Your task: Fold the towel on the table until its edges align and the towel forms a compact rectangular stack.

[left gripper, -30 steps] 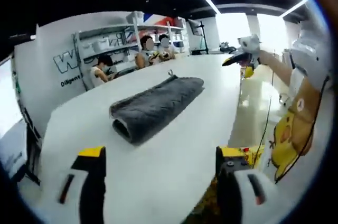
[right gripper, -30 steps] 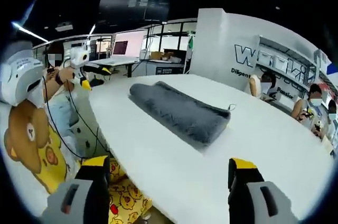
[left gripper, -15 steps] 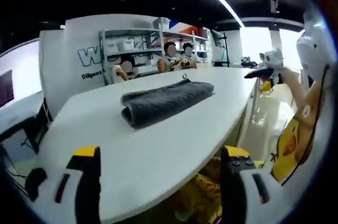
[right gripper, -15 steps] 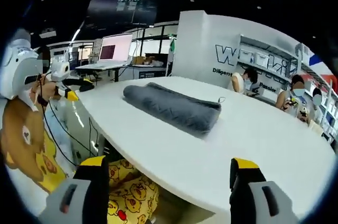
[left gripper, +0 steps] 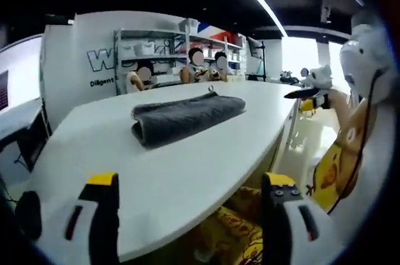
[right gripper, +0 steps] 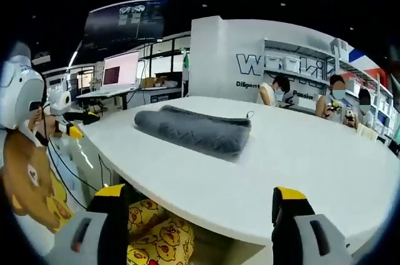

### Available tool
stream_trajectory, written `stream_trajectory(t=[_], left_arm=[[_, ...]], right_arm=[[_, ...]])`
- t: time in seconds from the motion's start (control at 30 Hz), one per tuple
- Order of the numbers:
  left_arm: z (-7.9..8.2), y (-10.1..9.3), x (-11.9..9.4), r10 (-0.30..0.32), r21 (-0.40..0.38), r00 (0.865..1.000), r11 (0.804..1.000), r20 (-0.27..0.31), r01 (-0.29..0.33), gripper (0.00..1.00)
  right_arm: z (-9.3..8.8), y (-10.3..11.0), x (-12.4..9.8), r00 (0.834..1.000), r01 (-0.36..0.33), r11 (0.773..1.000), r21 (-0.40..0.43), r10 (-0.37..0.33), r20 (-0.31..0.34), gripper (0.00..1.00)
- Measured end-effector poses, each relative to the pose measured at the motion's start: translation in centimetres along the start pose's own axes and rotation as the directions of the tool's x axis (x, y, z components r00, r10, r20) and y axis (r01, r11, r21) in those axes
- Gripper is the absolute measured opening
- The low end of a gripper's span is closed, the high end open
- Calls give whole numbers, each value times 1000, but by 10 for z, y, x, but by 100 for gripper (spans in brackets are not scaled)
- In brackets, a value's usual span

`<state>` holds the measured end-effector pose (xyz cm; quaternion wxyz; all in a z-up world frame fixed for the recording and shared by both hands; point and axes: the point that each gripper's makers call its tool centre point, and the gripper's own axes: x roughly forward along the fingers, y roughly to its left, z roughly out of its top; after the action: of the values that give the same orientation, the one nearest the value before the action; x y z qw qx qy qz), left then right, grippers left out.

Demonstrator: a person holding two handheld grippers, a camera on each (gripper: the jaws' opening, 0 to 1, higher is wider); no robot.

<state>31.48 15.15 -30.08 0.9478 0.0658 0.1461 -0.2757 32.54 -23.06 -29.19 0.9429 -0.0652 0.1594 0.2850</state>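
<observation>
- The dark grey plush towel (left gripper: 184, 117) lies in a long, rolled-looking fold near the middle of the white oval table (left gripper: 187, 171); nothing touches it.
- In the right gripper view the same towel (right gripper: 194, 130) sits well in from the table's near edge (right gripper: 206, 199), its small hanging loop at the far end pointing toward the shelving wall.
- The left gripper (left gripper: 187, 215) has its yellow-tipped jaws spread wide and empty, hanging at the table's rim, well apart from the towel.
- The right gripper (right gripper: 197, 221) is the same story: jaws parted, nothing between them, low by the table edge.
- What's changed: over the last second both cameras have dropped and backed off. The tabletop was seen from above; now both views skim almost level with it, and yellow duck-print fabric under the table edge shows more.
- The towel itself looks the same across that second: same fold, same spot relative to the table. Only the hands moved.
- My read: both grippers released and retreating means the folding is likely judged done. The bundle is compact and long, its edges roughly together, though the near end looks rounded, not crisply squared.
- Seated people by the shelving beyond the table, and another person at the side holding a gripper, are well clear of the towel.
</observation>
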Motion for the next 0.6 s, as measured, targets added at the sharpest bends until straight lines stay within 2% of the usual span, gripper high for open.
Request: stream_trajectory(t=[0.1,0.23,0.33,0.47,0.53,0.6], left_arm=[[2,-2,-2,-3,-12,1000,1000,3,3,99],[1,-1,-6,13,-4,1000,1000,-10,-13,99],[-4,1,-9,17,-15,1000,1000,-19,-18,98],[-5,6,-10,39,-38,999,998,-8,-39,98],[-3,5,-9,28,-42,1000,999,3,-28,97],[-1,4,-8,19,-38,1000,999,13,-18,97]], right_arm=[[-1,3,5,999,-21,1000,-11,21,-29,99],[-6,6,9,992,-59,997,-59,52,-112,99],[-6,7,15,989,-83,995,-48,76,-124,99],[4,11,30,994,-104,994,43,106,-39,98],[11,13,37,992,-125,987,99,124,12,94],[19,6,48,991,-122,973,198,110,74,87]])
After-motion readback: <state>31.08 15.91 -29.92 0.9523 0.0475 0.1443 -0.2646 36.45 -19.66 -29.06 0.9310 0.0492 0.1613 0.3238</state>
